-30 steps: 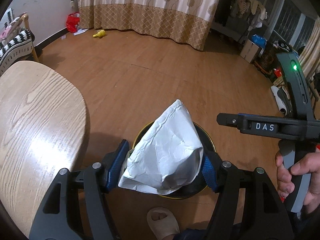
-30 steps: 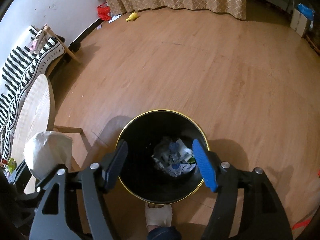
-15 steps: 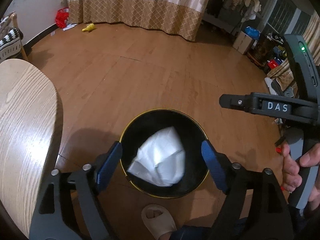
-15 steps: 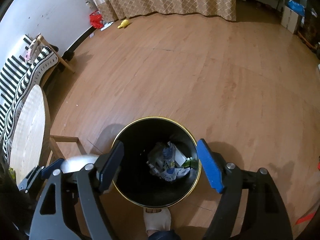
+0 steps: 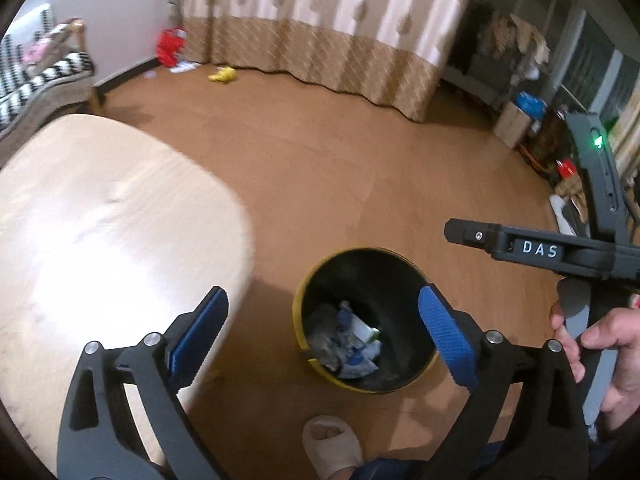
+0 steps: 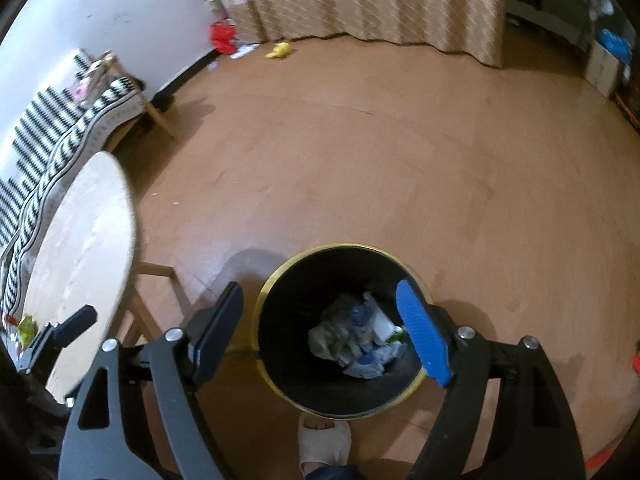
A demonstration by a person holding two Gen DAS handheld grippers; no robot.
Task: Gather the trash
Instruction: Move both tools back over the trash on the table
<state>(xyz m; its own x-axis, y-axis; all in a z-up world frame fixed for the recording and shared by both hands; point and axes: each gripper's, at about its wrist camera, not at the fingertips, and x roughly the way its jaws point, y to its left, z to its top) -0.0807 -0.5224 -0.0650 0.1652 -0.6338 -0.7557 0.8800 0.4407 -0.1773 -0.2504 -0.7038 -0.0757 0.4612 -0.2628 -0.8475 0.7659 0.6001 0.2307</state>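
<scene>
Left claw (image 5: 320, 332) hangs above the floor between table (image 5: 100, 220) and bin (image 5: 364, 320), jaws opening, nothing between the blue pads. Right claw (image 6: 320, 332) sits over the bin's near edge, jaws also opening and empty; a hand (image 5: 600, 344) grips its handle. The trash (image 6: 356, 340), crumpled paper and wrappers, lies in a heap at the bottom of the black, gold-rimmed bin, which stands on the wooden floor beside a slippered foot (image 6: 324, 436). Both claws point steeply down, likely for dropping straight in. A small yellow-green scrap (image 6: 26, 326) rests at the table's near edge, possibly the next pickup.

Trash (image 6: 356, 336) lies in the bin (image 6: 276, 280), right of the table (image 6: 80, 232).
</scene>
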